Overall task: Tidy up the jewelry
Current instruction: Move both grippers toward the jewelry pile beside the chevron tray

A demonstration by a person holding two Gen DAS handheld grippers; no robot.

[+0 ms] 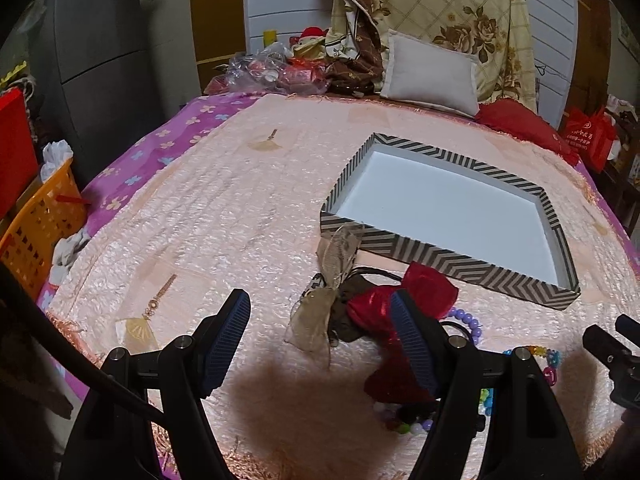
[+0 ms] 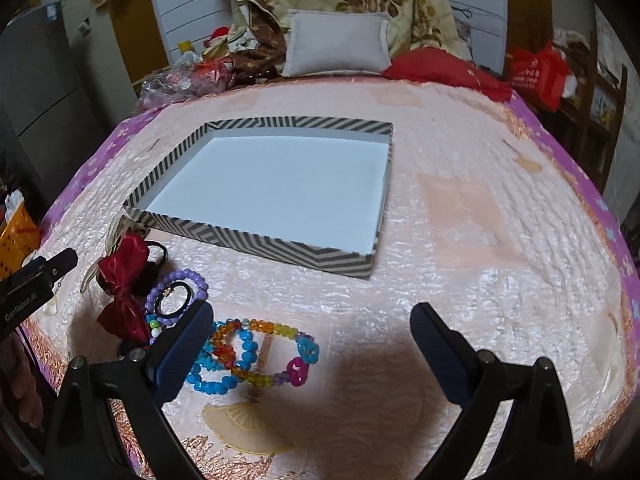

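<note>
A shallow zigzag-patterned box [image 1: 440, 258] [image 2: 256, 240] with a white, bare floor lies on the pink bedspread. In front of it sits a pile of accessories: a beige ribbon bow [image 1: 320, 304], a red bow [image 1: 424, 292] [image 2: 120, 276], a purple bead bracelet [image 1: 472, 322] [image 2: 180, 280], and blue [image 2: 224, 376] and multicoloured bead bracelets [image 2: 264, 328]. My left gripper [image 1: 320, 344] is open, its right finger beside the red bow. My right gripper [image 2: 312, 352] is open above the bracelets, its left finger next to the blue one.
Pillows [image 1: 430, 74] and bundled bedding sit at the head of the bed. An orange basket [image 1: 44, 220] stands off the left edge. Red bags [image 2: 538, 72] rest at the far right. Bare bedspread [image 2: 500, 240] spreads right of the box.
</note>
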